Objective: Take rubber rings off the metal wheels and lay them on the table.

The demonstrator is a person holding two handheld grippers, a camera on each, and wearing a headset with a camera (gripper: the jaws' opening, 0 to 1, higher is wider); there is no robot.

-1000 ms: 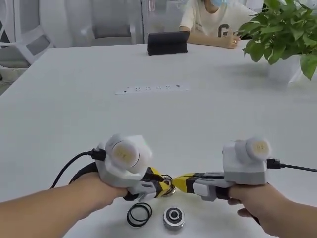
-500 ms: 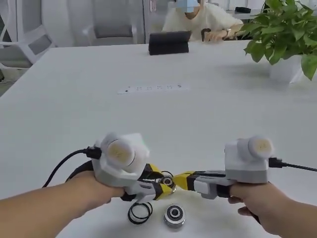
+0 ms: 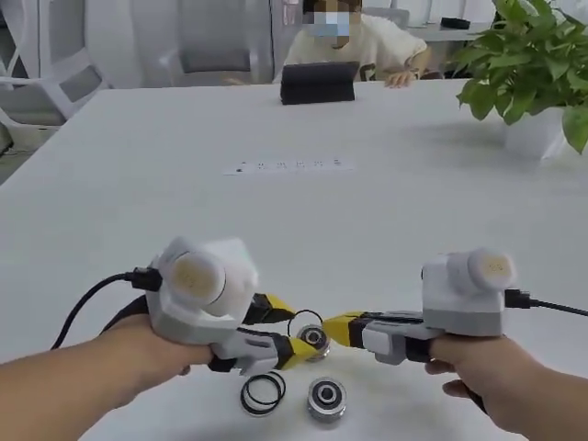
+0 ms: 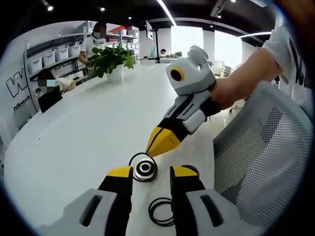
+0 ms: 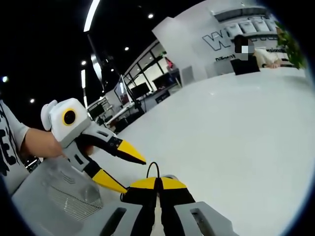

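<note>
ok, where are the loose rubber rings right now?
Head view, bottom centre: the loose rubber rings lie flat on the table, just left of the free metal wheel and below the left gripper.

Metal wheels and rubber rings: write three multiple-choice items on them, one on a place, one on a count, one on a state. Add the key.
1. In the head view, where do the loose rubber rings lie?
A. on the table, left of the free metal wheel
B. by the potted plant
C. on the black box

2. How many metal wheels show in the head view?
A. one
B. two
C. four

3. How does the right gripper stand?
A. wide open
B. shut on a leaf
C. shut on a rubber ring

Key: 1 A, the rings lie flat beside that wheel; 2 B, the free one and a second wheel just beyond it; 3 C, its jaws meet and the ring's loop rises from them.
</note>
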